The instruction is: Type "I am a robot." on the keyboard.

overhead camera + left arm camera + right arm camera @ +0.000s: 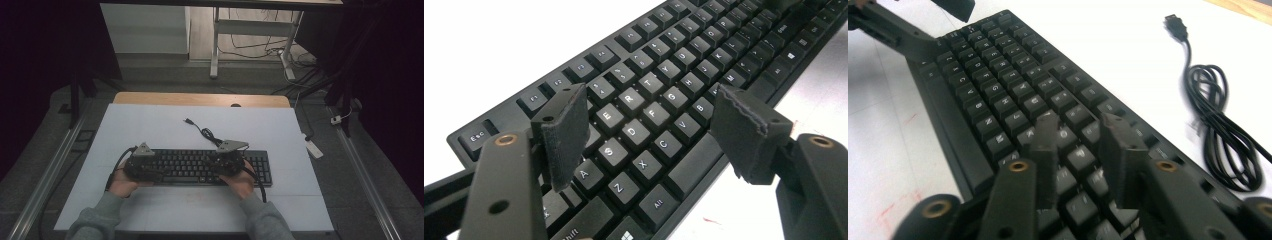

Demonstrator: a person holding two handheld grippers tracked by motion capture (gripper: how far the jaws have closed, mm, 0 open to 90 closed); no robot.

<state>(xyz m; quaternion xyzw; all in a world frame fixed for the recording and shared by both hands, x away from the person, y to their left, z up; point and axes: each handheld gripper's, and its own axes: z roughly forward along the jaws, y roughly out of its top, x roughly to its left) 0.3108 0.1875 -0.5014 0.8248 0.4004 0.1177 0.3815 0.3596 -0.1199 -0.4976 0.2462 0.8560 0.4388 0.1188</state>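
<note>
Hands (pixel 240 182) and hand-held grippers (pixel 142 162) cover both keyboard (pixel 192 167) ends.

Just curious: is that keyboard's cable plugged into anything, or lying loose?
Loose. The cable lies coiled on the white table beside the keyboard, its plug bare.

Desk (pixel 150 125): white top, wooden strip showing along far edge. Black keyboard (pixel 200 167) lies flat on white top, near person's side, long axis running left-right, roughly centred. Keyboard's black cable (pixel 207 134) lies on desk just behind keyboard, coiled in loose bundle, USB plug (pixel 188 120) at free end pointing toward far left. Faint reddish marks (pixel 895 212) on white surface in front of keyboard. Small dark object (pixel 235 105) at far edge of white top, too small to identify.
</note>
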